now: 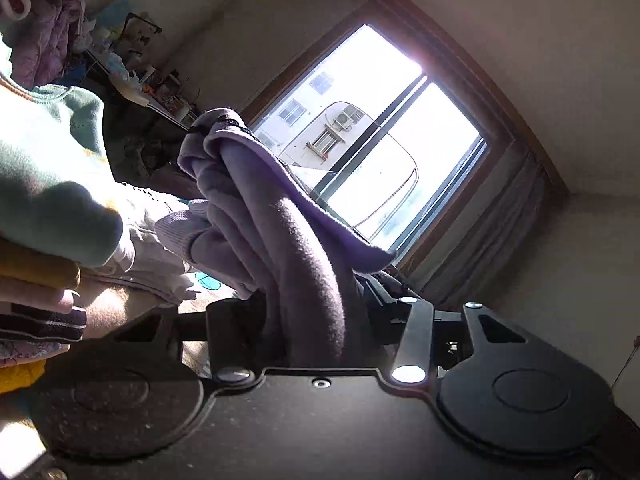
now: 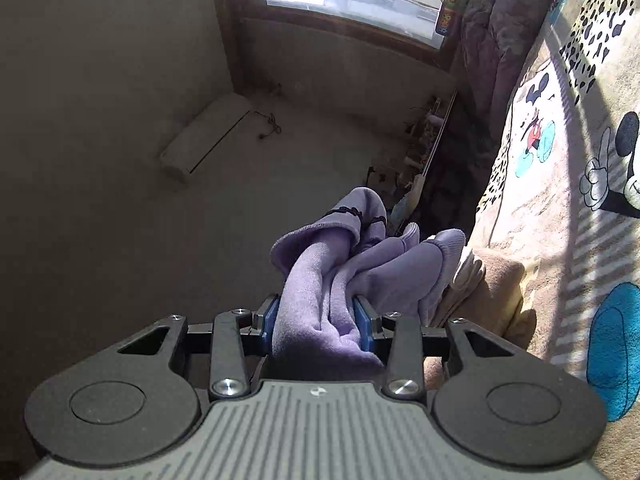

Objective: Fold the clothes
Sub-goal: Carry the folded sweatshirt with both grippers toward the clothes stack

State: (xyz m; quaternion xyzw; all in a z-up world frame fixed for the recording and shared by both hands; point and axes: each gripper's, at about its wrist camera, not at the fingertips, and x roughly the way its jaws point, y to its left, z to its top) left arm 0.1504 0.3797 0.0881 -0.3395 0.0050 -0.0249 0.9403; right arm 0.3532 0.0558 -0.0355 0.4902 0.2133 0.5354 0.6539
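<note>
A purple garment (image 1: 276, 220) hangs bunched in my left gripper (image 1: 308, 320), which is shut on it; the cloth hides the fingertips. In the right wrist view the same purple garment (image 2: 340, 276) is clamped between the blue pads (image 2: 363, 324) of my right gripper (image 2: 318, 324), which is shut on it. Its ribbed cuffs stick out beyond the fingers. Both grippers hold it up in the air, tilted steeply.
A stack of folded clothes (image 1: 48, 208) sits at the left. A bed cover with cartoon mice (image 2: 560, 168) lies at the right. A bright window (image 1: 372, 136), a wall air conditioner (image 2: 204, 136) and a cluttered shelf (image 1: 132, 64) lie beyond.
</note>
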